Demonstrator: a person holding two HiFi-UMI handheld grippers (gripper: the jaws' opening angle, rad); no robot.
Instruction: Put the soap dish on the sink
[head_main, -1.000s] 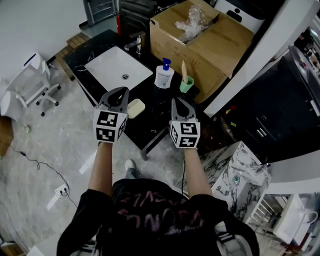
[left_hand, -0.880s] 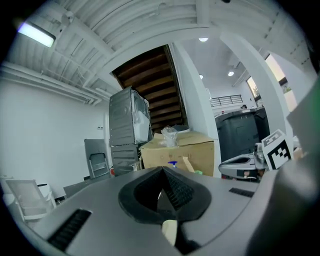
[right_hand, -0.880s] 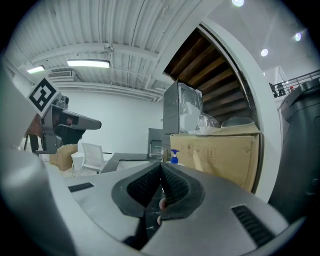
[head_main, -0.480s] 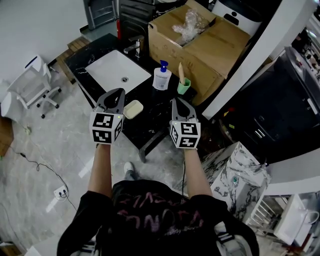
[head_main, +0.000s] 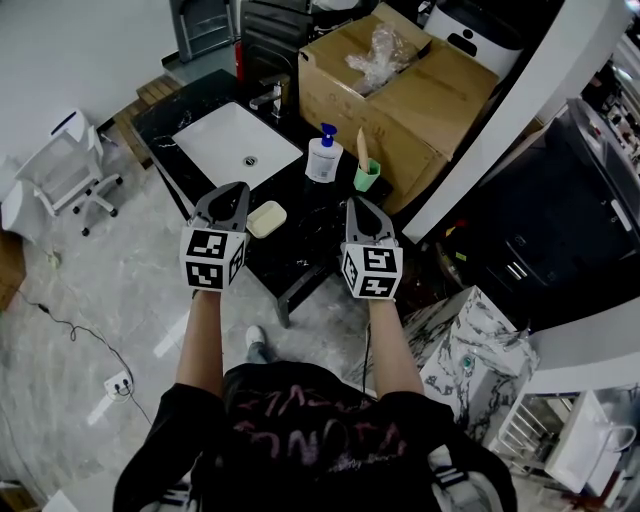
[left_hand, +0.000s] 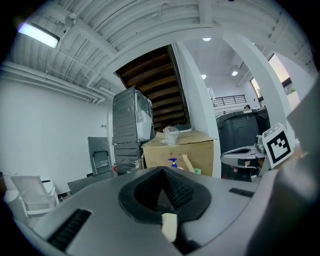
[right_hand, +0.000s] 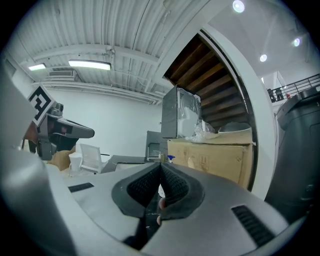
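Note:
The cream soap dish (head_main: 266, 218) lies on the black counter (head_main: 310, 235), to the right of the white sink basin (head_main: 235, 143). My left gripper (head_main: 235, 188) hovers just left of the dish, apart from it, jaws shut and holding nothing. My right gripper (head_main: 355, 203) hangs over the counter's right end, also shut and empty. In the left gripper view the jaws (left_hand: 163, 168) meet at a point, with a cream patch showing below them. In the right gripper view the jaws (right_hand: 160, 165) are closed too.
A faucet (head_main: 268, 95) stands behind the basin. A white pump bottle (head_main: 322, 157) and a green cup (head_main: 367, 175) stand at the counter's back. A large cardboard box (head_main: 410, 85) sits behind them. A white chair (head_main: 62, 165) stands on the floor to the left.
My left gripper has shifted slightly left and back, opening a small gap to the soap dish. The right gripper has barely moved.

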